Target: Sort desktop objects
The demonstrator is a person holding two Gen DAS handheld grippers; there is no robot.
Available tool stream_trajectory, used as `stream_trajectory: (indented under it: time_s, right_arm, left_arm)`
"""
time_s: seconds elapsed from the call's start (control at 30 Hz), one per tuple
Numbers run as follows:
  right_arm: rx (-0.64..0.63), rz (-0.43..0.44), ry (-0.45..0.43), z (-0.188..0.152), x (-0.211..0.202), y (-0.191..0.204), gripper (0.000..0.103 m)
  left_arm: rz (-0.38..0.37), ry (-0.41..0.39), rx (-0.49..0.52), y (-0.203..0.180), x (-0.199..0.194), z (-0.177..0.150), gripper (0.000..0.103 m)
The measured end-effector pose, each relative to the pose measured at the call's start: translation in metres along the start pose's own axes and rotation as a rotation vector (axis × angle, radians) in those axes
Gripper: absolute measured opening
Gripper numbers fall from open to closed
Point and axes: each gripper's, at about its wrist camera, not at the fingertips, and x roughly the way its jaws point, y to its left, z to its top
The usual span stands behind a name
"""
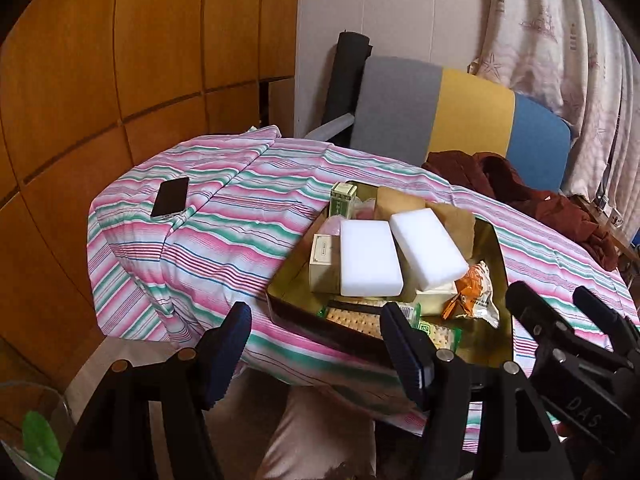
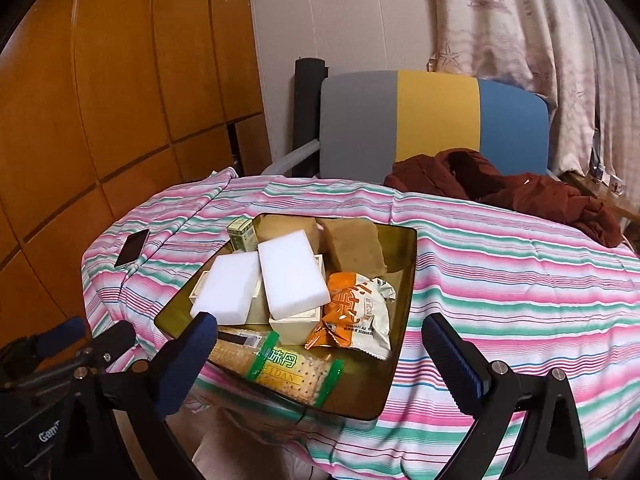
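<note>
Though jaws apart, tray (image 2: pixel 404 276) full.

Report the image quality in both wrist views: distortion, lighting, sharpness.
Left wrist view: strong fisheye bending of the wood panels, dark vignette corners, warm dim light, left gripper fingers soft-edged up close. Right wrist view: same barrel curve on the curtain, gold tray reflective, cracker packet lettering fairly sharp.

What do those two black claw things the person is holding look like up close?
Both are black plastic tools. The left gripper and right gripper each have two angular black fingers joined with silver pins and tipped with ribbed dark blue pads. White lettering marks the bodies; "DAS" is readable on the right one. No cables or sleeves show.
</note>
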Motion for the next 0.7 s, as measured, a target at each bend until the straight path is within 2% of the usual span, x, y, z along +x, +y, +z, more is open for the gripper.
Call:
stream_trajectory:
  time_s: [0.23, 0.33, 0.47, 0.6, 0.7]
  right_arm:
    - [0.000, -0.005, -0.011, 0.0003, -0.0040, -0.0015, 0.103]
    - [0.003, -0.004, -0.010, -0.0002, -0.0039, -0.0018, 0.103]
    - [0.005, -0.004, -0.008, -0.0009, -0.0023, -0.0017, 0.103]
    - [0.007, -0.003, -0.004, -0.0018, -0.0004, -0.0019, 0.103]
    - [0.009, -0.003, -0.001, -0.0026, 0.0006, -0.0023, 0.103]
  left_arm:
    - [0.001, -0.002, 0.024, -0.0053, -0.0027, -0.0030, 0.067]
    - [-0.015, 0.004, 0.024, -0.0057, -0.0025, -0.0037, 0.062]
    - [-0.021, 0.004, 0.027, -0.0065, -0.0030, -0.0037, 0.061]
    - [-0.005, -0.006, 0.024, -0.0059, -0.0019, -0.0037, 0.061]
    - [0.012, -0.023, 0.025, -0.0050, -0.0022, -0.0033, 0.054]
